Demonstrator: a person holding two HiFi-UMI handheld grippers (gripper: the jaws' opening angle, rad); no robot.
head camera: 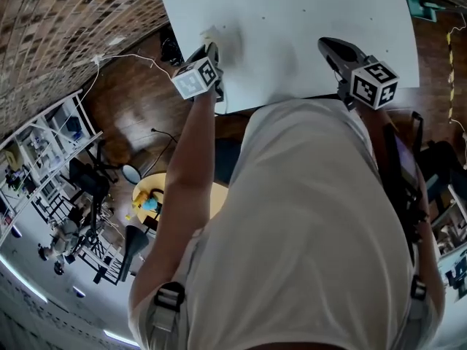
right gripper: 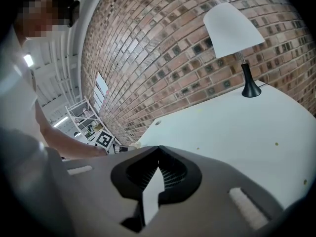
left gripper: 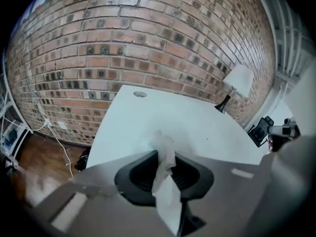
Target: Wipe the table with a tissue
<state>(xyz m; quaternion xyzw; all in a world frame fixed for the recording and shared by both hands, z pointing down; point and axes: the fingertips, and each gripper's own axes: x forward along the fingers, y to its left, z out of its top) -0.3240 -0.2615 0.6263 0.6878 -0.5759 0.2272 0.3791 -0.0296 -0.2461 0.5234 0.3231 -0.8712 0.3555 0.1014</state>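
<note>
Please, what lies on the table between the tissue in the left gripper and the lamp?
Nothing: the left gripper view shows only bare white table between the tissue and the lamp.

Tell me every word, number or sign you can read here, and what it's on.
No readable words or numbers anywhere.
Marker cubes: black-and-white square patterns only, no letters.
Pale wall panels: too small to read.
Green patch on the floor: too blurred to read.
</note>
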